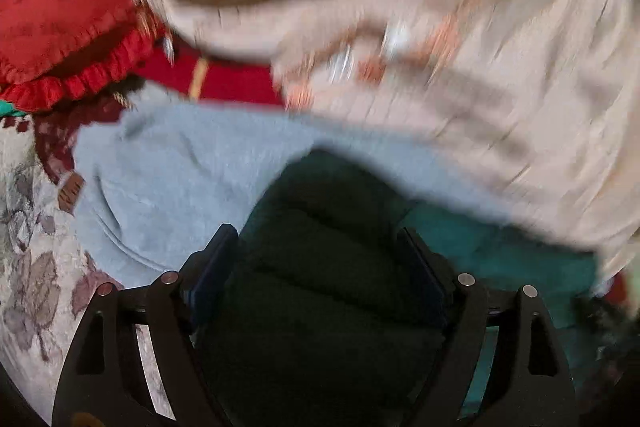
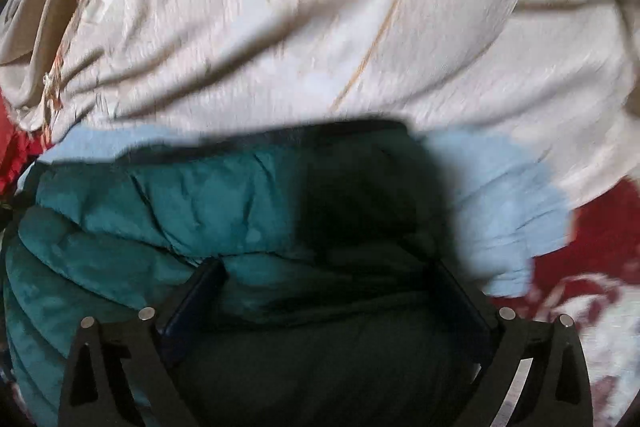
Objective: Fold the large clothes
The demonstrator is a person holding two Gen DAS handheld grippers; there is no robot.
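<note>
**Two grippers hovering over a heap of clothes**

A teal quilted jacket (image 2: 120, 211) is lying at the near edge of a pile of clothes, partly in shadow. A pale blue fleece garment (image 1: 168, 167) is lying under and behind it, and a cream embroidered garment (image 2: 320, 27) is spreading across the back of the pile. A red frilled cushion (image 1: 60, 7) is sitting to the left on a floral cover (image 1: 28, 247). The left gripper (image 1: 320, 247) is standing wide above the jacket, gripping nothing. The right gripper (image 2: 332, 279) is standing wide too, its fingers (image 2: 200, 287) either side of a jacket fold, with contact unclear.
</note>
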